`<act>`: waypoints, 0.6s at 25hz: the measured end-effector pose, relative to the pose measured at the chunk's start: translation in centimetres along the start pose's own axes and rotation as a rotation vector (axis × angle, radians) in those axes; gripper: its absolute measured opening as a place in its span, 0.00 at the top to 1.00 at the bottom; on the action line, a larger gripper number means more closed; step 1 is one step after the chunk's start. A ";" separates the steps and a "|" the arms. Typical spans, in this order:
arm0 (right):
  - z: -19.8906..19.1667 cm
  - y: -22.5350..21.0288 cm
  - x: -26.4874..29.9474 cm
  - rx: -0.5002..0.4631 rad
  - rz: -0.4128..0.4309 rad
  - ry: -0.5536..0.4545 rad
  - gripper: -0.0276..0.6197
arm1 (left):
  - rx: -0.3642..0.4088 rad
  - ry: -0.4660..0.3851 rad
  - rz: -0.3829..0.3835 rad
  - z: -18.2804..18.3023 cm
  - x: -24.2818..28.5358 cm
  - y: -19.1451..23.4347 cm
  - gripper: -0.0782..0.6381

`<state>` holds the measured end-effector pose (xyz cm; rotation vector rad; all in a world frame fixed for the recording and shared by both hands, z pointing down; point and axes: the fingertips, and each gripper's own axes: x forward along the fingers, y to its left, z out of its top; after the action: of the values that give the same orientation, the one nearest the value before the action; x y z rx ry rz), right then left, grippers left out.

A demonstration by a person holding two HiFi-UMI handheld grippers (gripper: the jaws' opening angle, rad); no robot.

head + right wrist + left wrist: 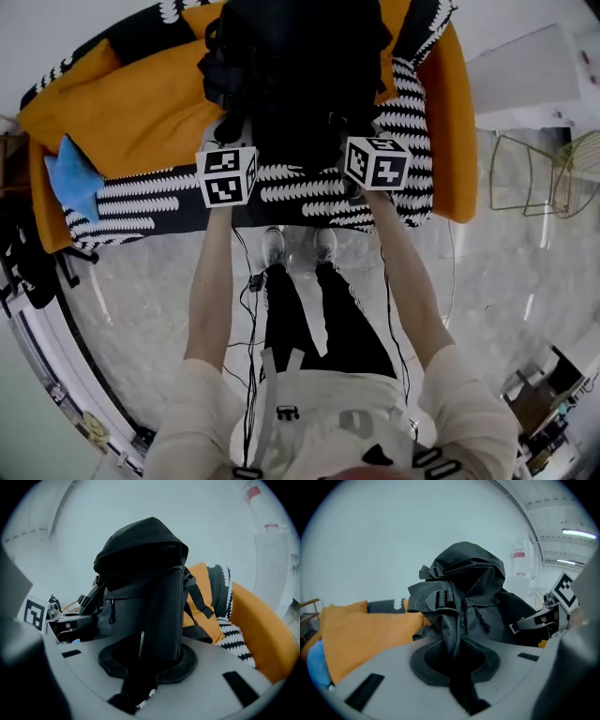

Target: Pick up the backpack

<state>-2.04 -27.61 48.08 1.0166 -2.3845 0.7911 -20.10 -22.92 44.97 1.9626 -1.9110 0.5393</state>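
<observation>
The left claw grips a strap of the black backpack and the right claw grips its side, holding it upright above the orange bed.

backpack matt black woven cloth with ribbed webbing straps, sofa matt orange fabric, floor glossy polished stone-look.

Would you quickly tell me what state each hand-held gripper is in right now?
Left hand-held gripper: closed on a strap of the black fabric backpack.
Right hand-held gripper: closed on the same backpack's side.
</observation>
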 end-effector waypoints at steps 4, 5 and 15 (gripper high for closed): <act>5.1 3.3 -8.2 -0.050 0.007 -0.048 0.80 | 0.006 -0.048 0.045 6.9 -7.9 -2.2 0.82; 6.7 4.2 -10.5 -0.062 0.011 -0.065 0.80 | 0.009 -0.068 0.056 9.0 -10.0 -2.7 0.82; 13.8 12.5 -30.4 -0.133 0.062 -0.231 0.79 | 0.096 -0.221 0.156 21.2 -29.4 -8.6 0.82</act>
<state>5.84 -14.06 16.08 1.0318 -2.6351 0.5519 -11.41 -7.69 12.07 2.0157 -2.2261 0.4802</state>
